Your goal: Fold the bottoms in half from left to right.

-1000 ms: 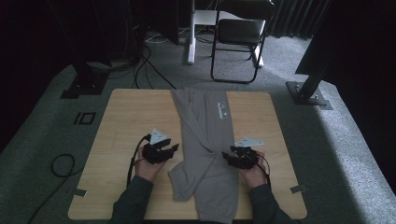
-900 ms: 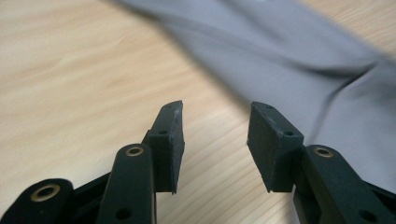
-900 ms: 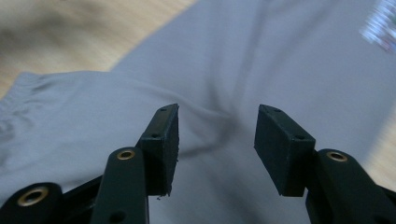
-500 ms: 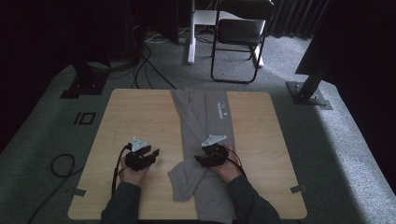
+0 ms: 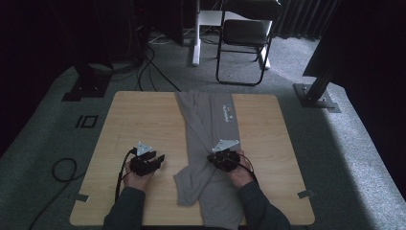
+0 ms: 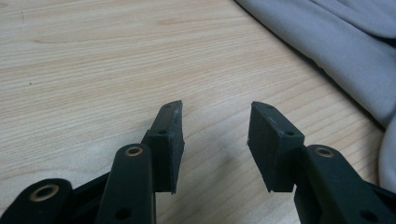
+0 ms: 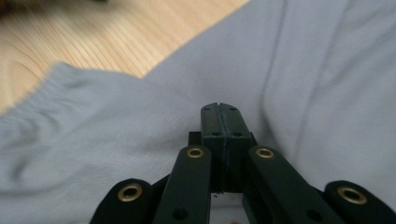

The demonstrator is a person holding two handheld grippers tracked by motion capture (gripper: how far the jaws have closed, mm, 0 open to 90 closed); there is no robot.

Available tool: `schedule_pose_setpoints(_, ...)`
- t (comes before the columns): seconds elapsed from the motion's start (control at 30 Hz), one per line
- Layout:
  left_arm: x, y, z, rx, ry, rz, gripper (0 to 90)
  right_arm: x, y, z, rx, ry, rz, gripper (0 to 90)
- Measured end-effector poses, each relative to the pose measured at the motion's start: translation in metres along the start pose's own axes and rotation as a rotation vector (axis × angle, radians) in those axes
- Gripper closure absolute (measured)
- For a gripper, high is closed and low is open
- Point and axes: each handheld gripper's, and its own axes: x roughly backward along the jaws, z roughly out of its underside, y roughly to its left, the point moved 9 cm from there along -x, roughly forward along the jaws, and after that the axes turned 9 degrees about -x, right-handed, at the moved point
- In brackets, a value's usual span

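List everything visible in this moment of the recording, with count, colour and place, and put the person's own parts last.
trousers: one pair, grey, laid lengthwise down the table's middle, lower part folded over
table: one, light wood, centre of the high view
folding chair: one, dark, on the carpet beyond the table
cables: several, black, on the carpet beyond the table's far left corner
left gripper: one, black, jaws open over bare wood left of the trousers
right gripper: one, black, jaws shut, over the trousers; its jaws have just been closing, no cloth visibly between them
forearms: two, dark sleeves, entering from the near edge
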Motion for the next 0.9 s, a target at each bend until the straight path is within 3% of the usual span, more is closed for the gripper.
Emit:
schedule_pose_setpoints(0.13,0.000,0.000,0.000,0.001,0.001,0.000,56.1,0.025,-0.004,-0.004,-0.013,-0.064,0.012,90.0)
schedule_pose_setpoints(0.27,0.000,0.001,0.001,0.008,0.001,0.003,56.1,0.053,-0.013,0.007,-0.036,-0.112,0.044,90.0)
schedule_pose_setpoints(0.43,-0.001,0.000,0.001,0.002,0.008,0.002,56.1,0.094,-0.034,0.040,-0.083,-0.157,0.117,90.0)
schedule_pose_setpoints(0.5,-0.002,0.000,0.002,0.003,0.011,0.000,56.1,0.103,-0.038,0.053,-0.107,-0.161,0.124,90.0)
schedule_pose_setpoints(0.63,-0.003,-0.001,0.002,-0.006,0.018,0.001,55.9,0.097,-0.041,0.084,-0.119,-0.079,0.131,89.6)
schedule_pose_setpoints(0.7,-0.003,-0.002,0.002,-0.009,0.019,0.001,55.5,0.090,-0.046,0.095,-0.148,-0.034,0.138,81.3)
schedule_pose_setpoints(0.8,-0.004,-0.002,0.002,-0.014,0.023,0.002,55.4,0.088,-0.042,0.086,-0.156,-0.056,0.099,72.3)
schedule_pose_setpoints(0.9,-0.004,-0.002,0.002,-0.016,0.026,0.001,55.4,0.079,-0.030,0.067,-0.128,-0.073,0.055,69.2)
